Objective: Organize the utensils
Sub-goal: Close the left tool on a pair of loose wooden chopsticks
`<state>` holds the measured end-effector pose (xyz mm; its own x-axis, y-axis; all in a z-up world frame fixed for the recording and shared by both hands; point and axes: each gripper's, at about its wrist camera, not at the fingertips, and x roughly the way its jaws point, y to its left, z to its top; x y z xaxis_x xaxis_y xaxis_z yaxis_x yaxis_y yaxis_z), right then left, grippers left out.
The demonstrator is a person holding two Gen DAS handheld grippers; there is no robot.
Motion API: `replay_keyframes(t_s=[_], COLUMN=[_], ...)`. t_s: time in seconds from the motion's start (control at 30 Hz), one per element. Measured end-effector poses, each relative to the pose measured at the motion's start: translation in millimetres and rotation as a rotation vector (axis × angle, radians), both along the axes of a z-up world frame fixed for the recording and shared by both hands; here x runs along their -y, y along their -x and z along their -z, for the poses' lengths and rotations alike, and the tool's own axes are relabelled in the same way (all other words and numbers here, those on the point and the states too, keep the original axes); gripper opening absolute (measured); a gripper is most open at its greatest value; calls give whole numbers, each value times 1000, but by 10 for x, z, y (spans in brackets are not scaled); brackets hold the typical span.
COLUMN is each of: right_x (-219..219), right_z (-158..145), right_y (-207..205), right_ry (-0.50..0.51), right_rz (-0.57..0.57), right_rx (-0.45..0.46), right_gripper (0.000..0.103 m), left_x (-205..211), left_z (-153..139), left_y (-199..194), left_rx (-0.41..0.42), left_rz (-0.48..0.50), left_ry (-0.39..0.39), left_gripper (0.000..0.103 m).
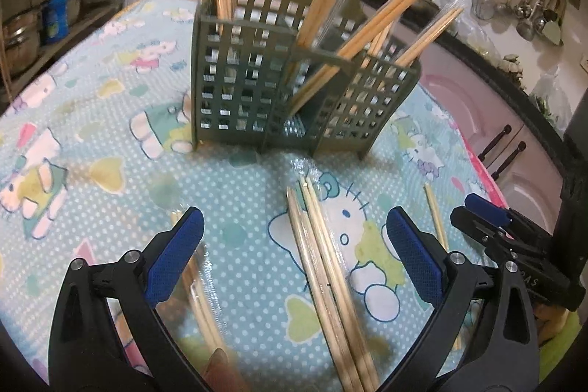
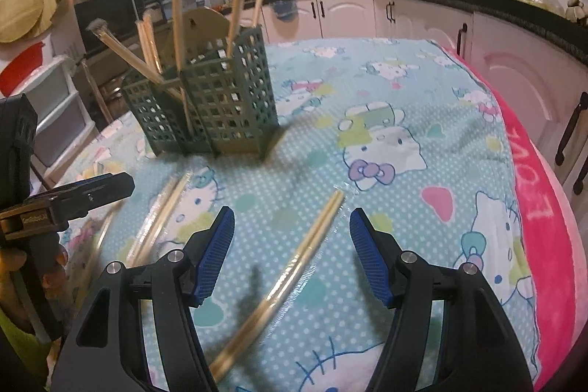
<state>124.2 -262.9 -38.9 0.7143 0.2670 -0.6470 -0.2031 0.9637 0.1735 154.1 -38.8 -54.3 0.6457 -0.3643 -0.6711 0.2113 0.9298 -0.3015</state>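
Note:
A green lattice utensil holder (image 1: pixel 257 87) stands on the cartoon-print tablecloth (image 1: pixel 110 120) and holds several wrapped chopstick pairs (image 1: pixel 382 21). It also shows in the right wrist view (image 2: pixel 220 101). My left gripper (image 1: pixel 294 245) is open above loose wrapped chopsticks (image 1: pixel 323 267) that lie between its fingers. Another pair (image 1: pixel 198 296) lies under its left finger. My right gripper (image 2: pixel 292 234) is open over one wrapped chopstick pair (image 2: pixel 294 263) on the cloth. More chopsticks (image 2: pixel 165 208) lie to its left.
The right gripper shows at the right edge of the left wrist view (image 1: pixel 514 245); the left gripper shows at the left of the right wrist view (image 2: pixel 66 204). Kitchen cabinets (image 2: pixel 514 68) and a counter surround the table. A pink cloth edge (image 2: pixel 533 193) runs along the right.

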Motion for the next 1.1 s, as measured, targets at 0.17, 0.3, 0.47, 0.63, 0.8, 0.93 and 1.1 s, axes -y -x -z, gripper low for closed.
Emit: replay_keyframes(t_s=[0.17, 0.3, 0.47, 0.63, 0.8, 0.93, 1.1], right_x=[42, 74, 73, 61, 47, 55, 50], right_z=[102, 149, 167, 196, 233, 252, 266], right_y=[-135, -238, -342, -434, -523, -600, -711], right_ry=[11, 2, 1, 9, 17, 18, 44], right_rz=[22, 28, 26, 27, 33, 52, 79], right_rx=[-63, -95, -112, -135, -160, -178, -196], right_gripper=[63, 63, 63, 63, 60, 53, 40], left_x=[52, 69, 23, 30, 133, 176, 114], left_z=[131, 168, 195, 218, 216, 230, 242], left_y=[-137, -210, -327, -417, -473, -517, -552], left_rx=[-65, -93, -126, -143, -142, -142, -149], left_rz=[19, 25, 15, 5, 8, 5, -8], left_ry=[7, 11, 26, 8, -33, -45, -28], left_gripper=[60, 43, 29, 21, 21, 17, 9])
